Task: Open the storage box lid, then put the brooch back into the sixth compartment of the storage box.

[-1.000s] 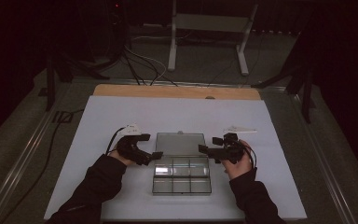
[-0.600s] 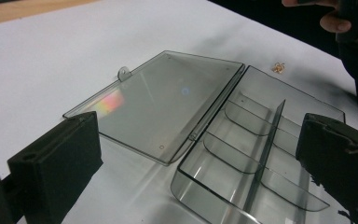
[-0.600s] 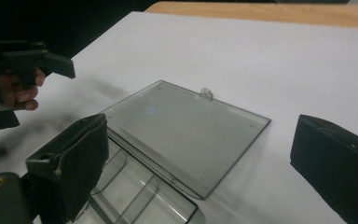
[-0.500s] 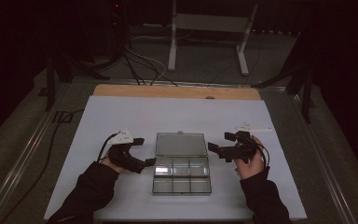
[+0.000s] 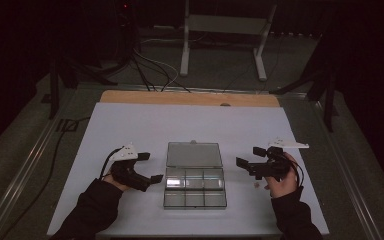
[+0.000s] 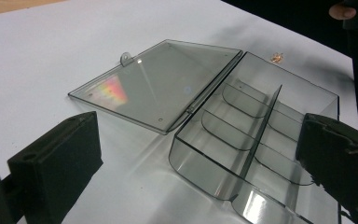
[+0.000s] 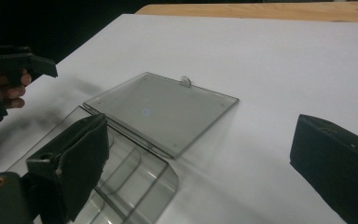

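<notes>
Box (image 5: 195, 187) sits low centre of the high view, lid (image 5: 194, 154) flipped flat toward the top of the frame, all compartments look empty. Left gripper (image 5: 147, 167) is left of the box, right gripper (image 5: 247, 157) right of it, neither touching it. Jaws wide apart on both, nothing between them; the right pair has just been opening, and it's empty.

My read: opening step is done, loading not started. A small coppery bit (image 6: 277, 57) lies on the table (image 5: 130, 125) just right of the box, in the upper right of the left gripper view. Likely next pick for my right hand (image 5: 282, 182): come down over it, close carefully, as it's tiny and flat.

Can't tell what that bit is: too small. Box walls are clear, so dividers are hard to trace. The near box end is cut off in both gripper views.
</notes>
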`<state>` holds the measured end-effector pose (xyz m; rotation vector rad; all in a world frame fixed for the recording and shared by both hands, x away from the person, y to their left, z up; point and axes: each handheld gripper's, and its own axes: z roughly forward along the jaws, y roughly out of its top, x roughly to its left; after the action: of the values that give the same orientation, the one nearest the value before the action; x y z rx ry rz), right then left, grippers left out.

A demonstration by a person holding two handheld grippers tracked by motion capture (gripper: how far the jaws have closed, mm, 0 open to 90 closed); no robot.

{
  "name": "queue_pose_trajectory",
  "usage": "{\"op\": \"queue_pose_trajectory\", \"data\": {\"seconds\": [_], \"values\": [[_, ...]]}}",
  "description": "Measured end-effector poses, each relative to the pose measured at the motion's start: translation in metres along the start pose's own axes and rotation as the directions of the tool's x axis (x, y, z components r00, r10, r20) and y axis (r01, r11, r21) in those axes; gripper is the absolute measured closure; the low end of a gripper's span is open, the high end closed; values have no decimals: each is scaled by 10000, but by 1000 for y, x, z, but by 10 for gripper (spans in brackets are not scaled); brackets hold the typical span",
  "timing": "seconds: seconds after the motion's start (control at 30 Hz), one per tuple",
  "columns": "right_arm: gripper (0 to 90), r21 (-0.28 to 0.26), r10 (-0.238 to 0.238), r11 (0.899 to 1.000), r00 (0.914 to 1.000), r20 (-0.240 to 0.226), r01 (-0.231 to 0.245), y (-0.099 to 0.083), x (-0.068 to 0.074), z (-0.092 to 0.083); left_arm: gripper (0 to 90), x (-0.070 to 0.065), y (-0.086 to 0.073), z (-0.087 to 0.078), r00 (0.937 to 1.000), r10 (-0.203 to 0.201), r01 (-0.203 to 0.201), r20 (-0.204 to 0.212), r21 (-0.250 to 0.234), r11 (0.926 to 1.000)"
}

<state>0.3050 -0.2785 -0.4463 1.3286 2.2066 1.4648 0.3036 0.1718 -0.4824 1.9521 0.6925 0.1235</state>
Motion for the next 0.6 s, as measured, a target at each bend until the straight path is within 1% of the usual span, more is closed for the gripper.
{"op": "queue_pose_trajectory", "data": {"seconds": [0.07, 0.13, 0.2, 0.27, 0.37, 0.43, 0.5, 0.53, 0.6], "values": [[43, 38, 20, 10000, 10000, -1, -20, -2, -4, -4, 20, 1, -1, 0, 10000, 22, -21, 31, -137, 9999], [42, -59, 130, 9999, 9997, -198, -131, -5, -7, -9, 20, 2, -1, 1, 10000, 21, -22, -59, -216, 9998], [37, -80, 138, 9999, 9998, -173, -140, -9, -10, -14, 20, 3, -1, 1, 10000, 18, -20, -62, -324, 9995], [31, -82, 184, 9998, 9996, -224, -186, -11, -11, -16, 20, 3, -1, 1, 9999, 73, -77, -123, -290, 9996], [24, -137, 148, 9998, 9999, -69, -149, -18, -16, -24, 20, 4, -2, 2, 9999, 38, -42, -159, -239, 9997], [18, -149, 163, 9998, 9998, -88, -164, -19, -17, -26, 20, 4, -2, 2, 9998, 47, -51, -181, -243, 9997], [11, -170, 115, 9998, 9999, -4, -115, -24, -19, -31, 20, 2, -3, 3, 9997, 141, -144, -219, -143, 9998], [11, -176, 126, 9998, 9999, -30, -126, -26, -20, -32, 20, 2, -3, 3, 9996, 157, -160, -232, -132, 9998], [11, -83, 283, 9996, 9996, 64, -283, -29, -22, -35, 20, 2, -3, 3, 9997, 143, -147, -175, -199, 9997]]}}
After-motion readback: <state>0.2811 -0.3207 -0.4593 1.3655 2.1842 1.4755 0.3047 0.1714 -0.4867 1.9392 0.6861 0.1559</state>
